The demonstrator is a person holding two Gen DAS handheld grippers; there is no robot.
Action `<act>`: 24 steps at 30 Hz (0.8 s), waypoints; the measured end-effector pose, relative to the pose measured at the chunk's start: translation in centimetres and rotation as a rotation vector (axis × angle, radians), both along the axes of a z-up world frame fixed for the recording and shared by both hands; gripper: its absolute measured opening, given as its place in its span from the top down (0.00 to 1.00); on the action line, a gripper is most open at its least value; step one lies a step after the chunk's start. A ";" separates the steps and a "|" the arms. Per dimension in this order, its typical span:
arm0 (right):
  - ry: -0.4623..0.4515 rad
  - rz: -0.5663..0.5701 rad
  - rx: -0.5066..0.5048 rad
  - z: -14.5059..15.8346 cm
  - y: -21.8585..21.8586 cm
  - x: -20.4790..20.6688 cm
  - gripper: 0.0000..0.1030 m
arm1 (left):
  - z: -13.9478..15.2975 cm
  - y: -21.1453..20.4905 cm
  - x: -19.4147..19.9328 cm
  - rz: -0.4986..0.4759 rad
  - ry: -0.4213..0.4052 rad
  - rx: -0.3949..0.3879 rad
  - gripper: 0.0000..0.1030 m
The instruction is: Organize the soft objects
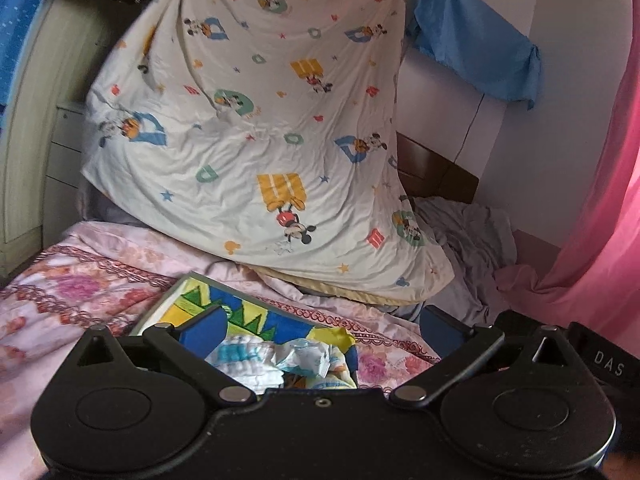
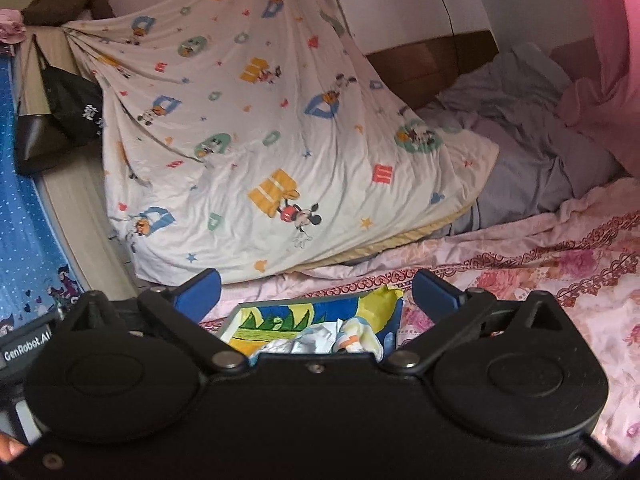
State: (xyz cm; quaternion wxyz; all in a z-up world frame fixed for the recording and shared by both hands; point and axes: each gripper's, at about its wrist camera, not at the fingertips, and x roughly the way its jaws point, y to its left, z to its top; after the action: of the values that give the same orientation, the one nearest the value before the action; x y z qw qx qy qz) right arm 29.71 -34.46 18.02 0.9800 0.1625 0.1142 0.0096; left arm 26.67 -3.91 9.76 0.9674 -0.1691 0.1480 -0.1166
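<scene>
A colourful open box (image 1: 192, 300) with a blue, yellow and green print lies on the pink floral bedspread (image 1: 80, 288). Crumpled white and blue soft items (image 1: 256, 364) lie inside it. My left gripper (image 1: 320, 328) is open, its blue fingers (image 1: 202, 326) spread above the box, holding nothing. In the right wrist view the same box (image 2: 288, 314) with the soft items (image 2: 304, 340) sits just below my right gripper (image 2: 316, 284), which is also open and empty. The near part of the box is hidden behind both gripper bodies.
A cream cartoon-print sheet (image 1: 256, 128) hangs like a tent over the bed's far side. Crumpled grey bedding (image 2: 532, 148) lies at the right by a brown headboard (image 2: 432, 60). A pink curtain (image 1: 612, 184) hangs on the right, a wardrobe (image 1: 44, 120) stands left.
</scene>
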 end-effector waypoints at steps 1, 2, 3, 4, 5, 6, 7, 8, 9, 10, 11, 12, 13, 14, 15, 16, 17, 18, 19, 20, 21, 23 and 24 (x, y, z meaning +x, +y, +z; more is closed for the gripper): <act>-0.007 0.001 -0.007 0.2 0.3 -0.9 0.01 | 0.1 0.2 -0.8 0.007 -0.007 0.002 0.01; -0.011 0.001 -0.013 0.4 0.6 -1.5 0.01 | 0.1 0.4 -1.6 0.013 -0.013 0.007 0.01; -0.015 0.001 -0.019 0.5 0.9 -2.2 0.01 | 0.1 0.6 -2.4 0.022 -0.019 0.017 0.01; -0.019 0.004 -0.025 0.6 1.1 -3.1 0.01 | 0.1 0.7 -3.2 0.030 -0.024 0.031 0.01; -0.020 0.007 -0.031 0.5 1.3 -3.9 0.01 | 0.1 0.8 -3.8 0.036 -0.028 0.044 0.01; -0.021 0.009 -0.040 0.6 1.6 -4.8 0.01 | 0.1 0.9 -4.6 0.042 -0.032 0.055 0.01; -0.020 0.010 -0.047 0.5 1.9 -5.3 0.01 | 0.0 1.0 -5.3 0.047 -0.032 0.060 0.01; -0.019 0.010 -0.053 0.4 2.1 -6.0 0.01 | -0.1 1.2 -5.9 0.052 -0.031 0.063 0.01; -0.016 0.010 -0.059 0.3 2.3 -6.7 0.01 | -0.3 1.4 -6.7 0.056 -0.030 0.065 0.01; -0.013 0.012 -0.063 0.1 2.6 -7.3 0.01 | -0.5 1.5 -7.2 0.057 -0.031 0.069 0.01; -0.010 0.015 -0.068 0.0 2.9 -8.0 0.01 | -0.7 1.5 -7.7 0.060 -0.031 0.075 0.01; -0.007 0.016 -0.073 -0.2 3.1 -8.4 0.01 | -0.8 1.6 -8.2 0.062 -0.030 0.080 0.01; -0.004 0.017 -0.079 -0.4 3.5 -9.1 0.01 | -1.0 1.7 -8.6 0.063 -0.028 0.085 0.01; -0.002 0.018 -0.085 -0.6 3.9 -9.9 0.01 | -1.2 1.8 -9.0 0.064 -0.025 0.088 0.01; 0.000 0.017 -0.088 -0.8 4.2 -10.6 0.01 | -1.4 1.9 -9.4 0.067 -0.023 0.088 0.01; 0.004 0.016 -0.089 -1.0 4.5 -11.2 0.01 | -1.6 2.0 -9.8 0.068 -0.020 0.089 0.01; 0.010 0.019 -0.088 -1.3 4.7 -11.6 0.01 | -1.8 2.2 -10.2 0.070 -0.019 0.092 0.01; 0.014 0.020 -0.088 -1.5 5.0 -12.3 0.01 | -1.9 2.3 -10.5 0.071 -0.018 0.096 0.01; 0.017 0.019 -0.089 -1.6 5.2 -12.9 0.01 | -2.1 2.4 -10.9 0.073 -0.016 0.104 0.01; 0.021 0.019 -0.094 -1.8 5.5 -13.4 0.01 | -2.3 2.6 -11.2 0.074 -0.012 0.115 0.01; 0.023 0.018 -0.099 -2.0 5.7 -14.0 0.01 | -2.5 2.6 -11.5 0.074 -0.008 0.125 0.01; 0.031 0.018 -0.105 -2.4 6.0 -15.0 0.01 | -3.0 2.9 -12.0 0.070 0.007 0.149 0.01; 0.037 0.020 -0.107 -2.6 6.1 -15.5 0.01 | -3.3 3.1 -12.3 0.070 0.022 0.165 0.01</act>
State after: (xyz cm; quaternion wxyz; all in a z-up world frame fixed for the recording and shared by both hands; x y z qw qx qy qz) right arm 14.20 -28.35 15.38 0.9849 0.1091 0.1343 0.0102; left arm 14.39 -0.84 6.48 0.9798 -0.0953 0.1617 -0.0685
